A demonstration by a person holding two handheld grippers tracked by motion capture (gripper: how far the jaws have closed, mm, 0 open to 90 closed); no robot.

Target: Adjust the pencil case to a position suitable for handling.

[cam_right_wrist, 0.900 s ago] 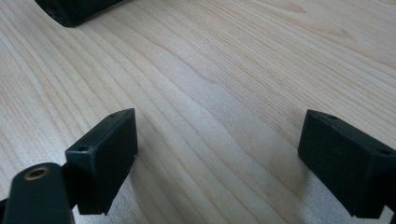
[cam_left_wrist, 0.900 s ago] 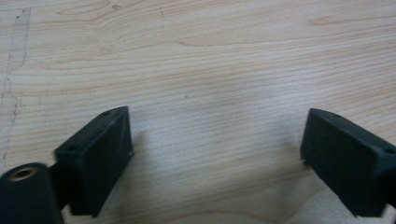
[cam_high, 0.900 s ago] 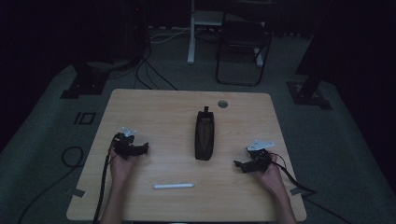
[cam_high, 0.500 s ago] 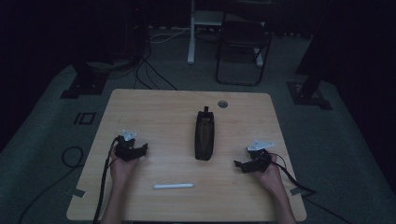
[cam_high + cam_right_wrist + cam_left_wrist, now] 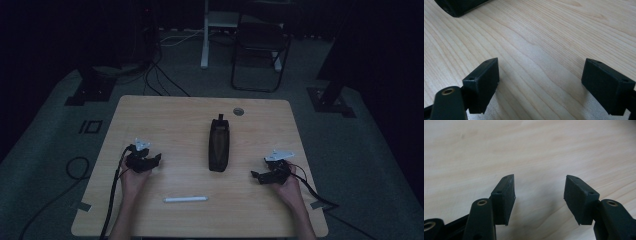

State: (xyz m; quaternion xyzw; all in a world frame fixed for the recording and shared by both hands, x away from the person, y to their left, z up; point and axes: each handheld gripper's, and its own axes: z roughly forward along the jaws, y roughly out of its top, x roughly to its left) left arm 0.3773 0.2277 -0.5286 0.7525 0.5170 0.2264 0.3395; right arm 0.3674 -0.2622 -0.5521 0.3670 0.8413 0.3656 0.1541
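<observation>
The white pen [image 5: 185, 199] lies crosswise between my released left tool [image 5: 156, 160] and released right tool [image 5: 254, 175], nearer the left.

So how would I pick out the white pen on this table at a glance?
Start at the wooden table, then its near edge between the two grippers. The white pen lies flat there, nearer than the upright-looking dark case; it is the only slim, pale thing.

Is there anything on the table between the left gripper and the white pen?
Nothing visible. Bare wood lies between the left gripper and the white pen; the black case stands off to the side, nearer the table's middle.
</observation>
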